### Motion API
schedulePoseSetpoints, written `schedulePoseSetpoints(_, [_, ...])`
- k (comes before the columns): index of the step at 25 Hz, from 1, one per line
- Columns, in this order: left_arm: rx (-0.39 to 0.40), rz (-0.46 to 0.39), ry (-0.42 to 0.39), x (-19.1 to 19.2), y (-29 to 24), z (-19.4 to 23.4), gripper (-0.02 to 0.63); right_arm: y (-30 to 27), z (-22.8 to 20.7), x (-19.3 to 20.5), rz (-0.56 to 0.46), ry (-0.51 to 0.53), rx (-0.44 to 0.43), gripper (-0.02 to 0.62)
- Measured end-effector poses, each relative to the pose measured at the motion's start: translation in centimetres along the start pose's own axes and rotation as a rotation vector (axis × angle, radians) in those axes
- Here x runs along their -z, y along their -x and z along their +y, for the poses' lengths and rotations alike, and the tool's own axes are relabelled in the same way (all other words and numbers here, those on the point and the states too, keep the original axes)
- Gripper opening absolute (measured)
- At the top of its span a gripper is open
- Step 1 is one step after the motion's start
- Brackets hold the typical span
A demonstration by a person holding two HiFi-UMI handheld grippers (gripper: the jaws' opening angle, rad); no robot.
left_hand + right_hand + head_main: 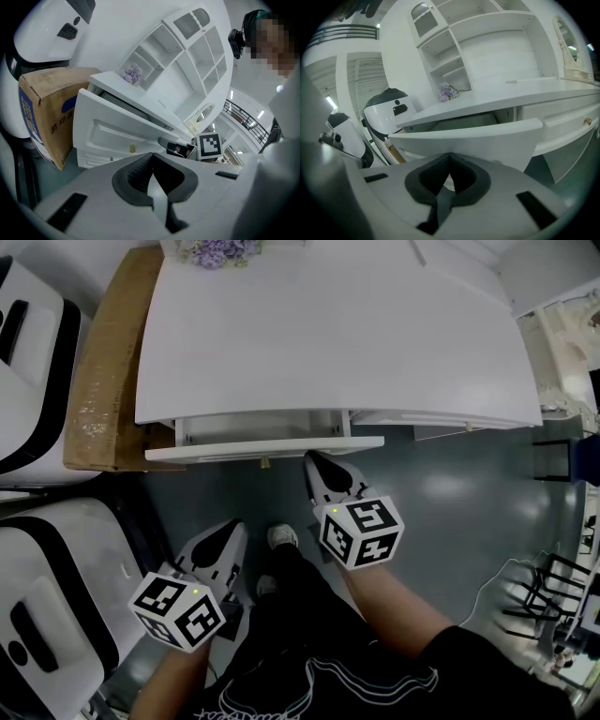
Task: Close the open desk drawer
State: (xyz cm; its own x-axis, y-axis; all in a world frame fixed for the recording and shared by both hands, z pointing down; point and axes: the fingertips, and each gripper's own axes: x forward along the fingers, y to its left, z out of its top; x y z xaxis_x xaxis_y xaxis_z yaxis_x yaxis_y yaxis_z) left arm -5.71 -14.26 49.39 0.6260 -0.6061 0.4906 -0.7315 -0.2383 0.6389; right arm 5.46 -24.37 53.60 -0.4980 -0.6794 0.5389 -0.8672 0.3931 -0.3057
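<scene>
The white desk (328, 334) has its left drawer (262, 448) pulled out a short way, with a small brass knob (264, 463) under its front. My right gripper (312, 458) is shut and empty, its tip right at the drawer front's right end; I cannot tell if it touches. In the right gripper view the drawer front (473, 136) fills the space just beyond the closed jaws. My left gripper (234, 526) hangs lower and further back, shut and empty. The left gripper view shows the drawer front (117, 133) and the knob (132, 148) ahead.
A cardboard box (108, 362) stands against the desk's left side. White rounded machines (37, 343) crowd the far left. Purple flowers (220, 251) sit on the desk's back edge. Another drawer with a knob (469, 427) lies to the right. A black wire frame (553, 587) stands on the floor at right.
</scene>
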Motion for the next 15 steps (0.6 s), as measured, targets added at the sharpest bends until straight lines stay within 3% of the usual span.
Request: schedulePoseSetpoints(15, [-0.005,-0.008,0.007,-1.8,-1.2,1.1,0.005,-1.9,-1.1,-1.4,-0.005,-0.016,0.022,0.006])
